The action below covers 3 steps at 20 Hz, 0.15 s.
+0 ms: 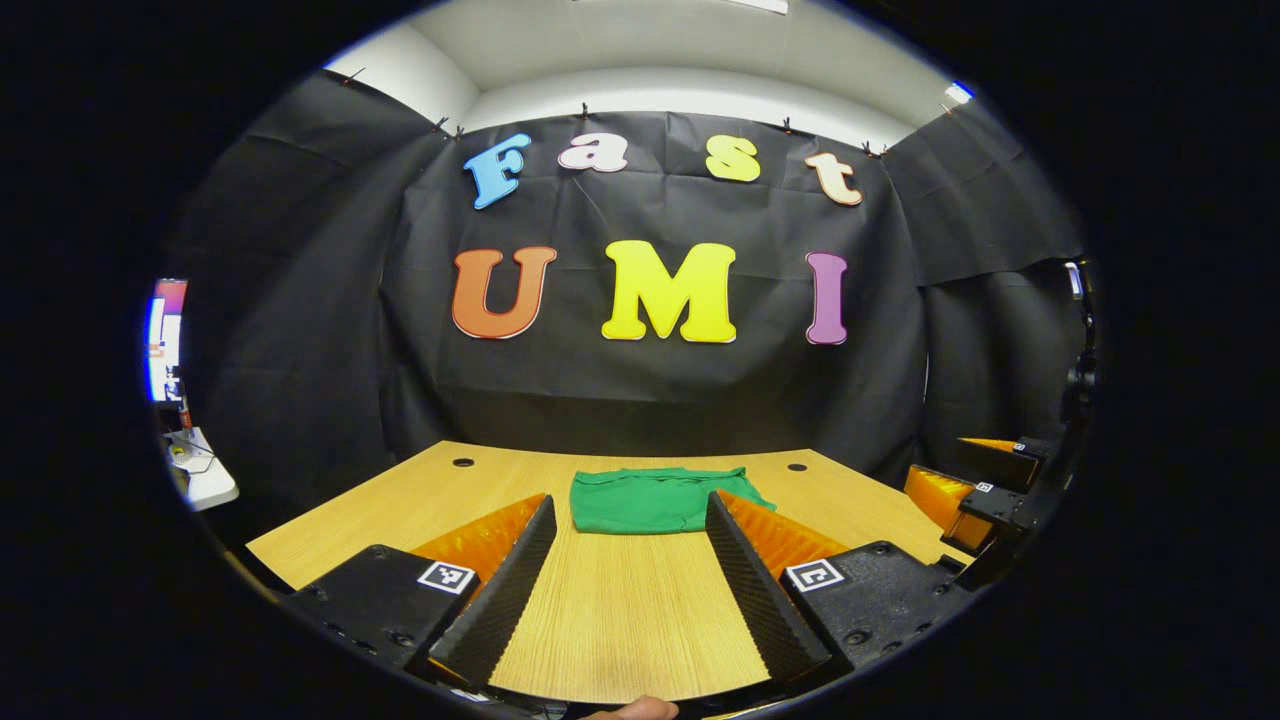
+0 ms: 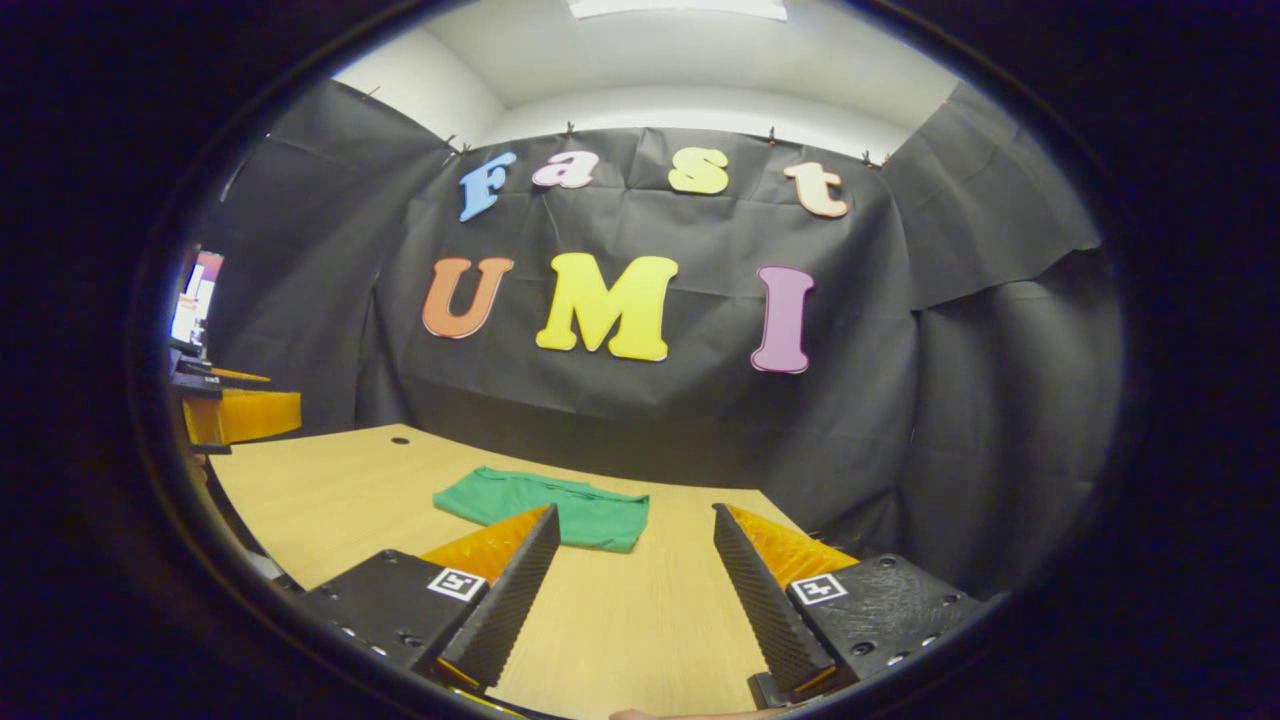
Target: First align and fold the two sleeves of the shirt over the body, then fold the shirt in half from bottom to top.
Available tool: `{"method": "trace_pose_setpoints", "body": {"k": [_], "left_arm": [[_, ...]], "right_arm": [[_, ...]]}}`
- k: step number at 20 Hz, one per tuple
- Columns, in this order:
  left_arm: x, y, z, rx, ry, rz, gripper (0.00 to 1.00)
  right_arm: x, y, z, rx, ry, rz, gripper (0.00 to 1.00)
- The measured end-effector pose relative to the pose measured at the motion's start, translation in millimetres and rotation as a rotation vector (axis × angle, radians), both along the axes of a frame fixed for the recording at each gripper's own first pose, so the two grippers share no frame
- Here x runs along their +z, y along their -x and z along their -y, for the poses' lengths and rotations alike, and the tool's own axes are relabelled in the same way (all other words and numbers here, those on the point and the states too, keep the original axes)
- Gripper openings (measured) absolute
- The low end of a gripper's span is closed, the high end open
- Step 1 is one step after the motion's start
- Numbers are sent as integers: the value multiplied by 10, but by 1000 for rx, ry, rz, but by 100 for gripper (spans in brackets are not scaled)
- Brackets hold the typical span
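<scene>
Both grippers, left gripper (image 1: 630, 560) and right gripper (image 2: 632, 580), hover with jaws apart, holding nothing. Beyond them, a folded green cotton shirt (image 1: 655, 500) lies on the pale wooden table (image 1: 620, 620). Soft, light and limp, it likely wants pinching at an edge or corner.

Bare desk (image 1: 620, 600) lies open before both claws; only the folded green shirt (image 1: 655, 498) sits ahead, near the booth wall.

Light wood-grain counter (image 1: 620, 610), curved front edge, two small dark round holes near its back edge. Green cloth shirt (image 1: 655, 498) lies flat on it toward the back, folded into a compact rectangle, edges roughly squared. In the right gripper view the shirt (image 2: 545, 508) sits left of centre, bare wood all around it.
</scene>
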State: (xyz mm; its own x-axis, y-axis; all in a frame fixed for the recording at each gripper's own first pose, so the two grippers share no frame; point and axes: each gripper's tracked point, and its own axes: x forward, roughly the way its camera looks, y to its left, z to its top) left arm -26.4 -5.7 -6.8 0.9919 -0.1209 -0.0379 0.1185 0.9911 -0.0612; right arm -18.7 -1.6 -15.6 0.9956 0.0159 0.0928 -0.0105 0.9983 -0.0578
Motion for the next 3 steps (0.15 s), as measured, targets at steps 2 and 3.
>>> {"method": "trace_pose_setpoints", "body": {"k": [2, 3], "left_arm": [[-74, -26, 124, -32, 20, -22, 97], [-109, -43, 157, -40, 23, -33, 97]], "right_arm": [[-28, -4, 41, -2, -14, -7, 95], [-52, 6, 67, 3, -21, -7, 95]]}}
